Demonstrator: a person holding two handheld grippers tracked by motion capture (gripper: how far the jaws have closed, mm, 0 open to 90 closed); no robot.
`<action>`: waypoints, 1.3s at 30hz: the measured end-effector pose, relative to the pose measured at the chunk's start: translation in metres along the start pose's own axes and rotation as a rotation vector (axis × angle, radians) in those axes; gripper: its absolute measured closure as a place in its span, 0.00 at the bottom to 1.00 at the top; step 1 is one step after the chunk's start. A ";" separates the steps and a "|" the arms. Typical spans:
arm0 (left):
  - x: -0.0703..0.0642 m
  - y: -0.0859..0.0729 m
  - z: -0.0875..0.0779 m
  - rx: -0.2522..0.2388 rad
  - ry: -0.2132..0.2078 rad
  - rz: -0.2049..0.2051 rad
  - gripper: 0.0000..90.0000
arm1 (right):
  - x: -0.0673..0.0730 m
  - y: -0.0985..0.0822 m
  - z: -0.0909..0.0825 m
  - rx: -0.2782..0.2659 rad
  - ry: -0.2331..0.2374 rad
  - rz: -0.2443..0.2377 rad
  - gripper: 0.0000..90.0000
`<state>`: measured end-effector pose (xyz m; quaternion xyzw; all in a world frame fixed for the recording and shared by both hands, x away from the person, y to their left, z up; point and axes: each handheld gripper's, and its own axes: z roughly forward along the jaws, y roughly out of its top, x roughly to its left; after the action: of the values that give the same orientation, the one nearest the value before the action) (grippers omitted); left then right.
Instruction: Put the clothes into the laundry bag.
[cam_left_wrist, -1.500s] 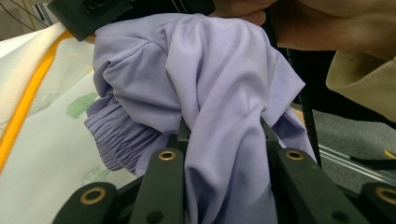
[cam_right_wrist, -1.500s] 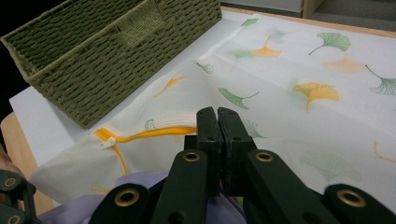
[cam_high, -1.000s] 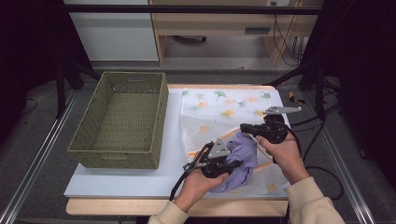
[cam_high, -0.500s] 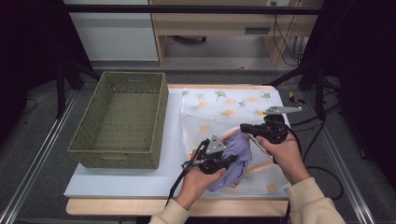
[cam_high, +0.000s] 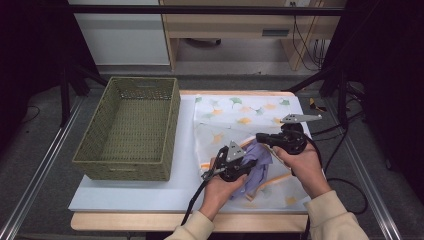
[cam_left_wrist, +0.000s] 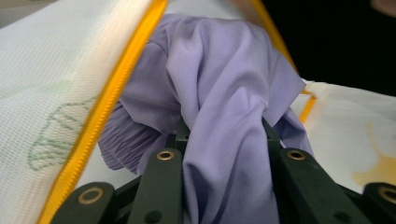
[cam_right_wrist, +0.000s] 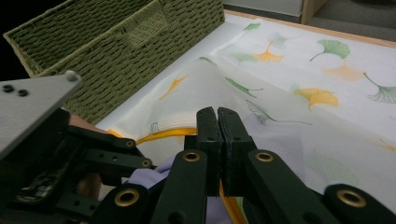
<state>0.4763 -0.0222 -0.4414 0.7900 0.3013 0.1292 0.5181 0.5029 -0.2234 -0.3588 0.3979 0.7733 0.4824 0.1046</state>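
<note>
Item 1, purple garment (cam_high: 257, 162): soft, light, slippery; lies near the table's (cam_high: 130, 192) front edge, half inside the mesh laundry bag (cam_high: 240, 112). Best taken by a bunched fold.
My left gripper (cam_high: 239, 167) grasps that fold and has slid slightly toward the bag mouth.
My right gripper (cam_high: 264, 136), clenched on the yellow zipper edge (cam_right_wrist: 163, 135), holds unmoved.

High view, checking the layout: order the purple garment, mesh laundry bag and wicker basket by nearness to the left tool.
1. Purple garment: clamped in the left tool.
2. Mesh laundry bag: underneath and around it.
3. Wicker basket: farthest, at the table's left.
</note>
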 end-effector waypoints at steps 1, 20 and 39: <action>0.001 -0.001 0.002 0.001 0.004 0.001 0.78 | 0.000 -0.001 0.000 0.001 0.002 0.001 0.99; 0.000 -0.008 -0.006 -0.059 0.002 0.019 0.40 | -0.008 -0.009 -0.002 0.005 -0.002 0.020 0.98; -0.024 -0.007 -0.073 -0.086 -0.027 0.095 0.42 | -0.001 -0.017 -0.001 -0.020 -0.007 0.014 0.98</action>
<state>0.4174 0.0188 -0.4136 0.7821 0.2506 0.1558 0.5488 0.4940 -0.2281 -0.3731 0.4041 0.7652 0.4895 0.1076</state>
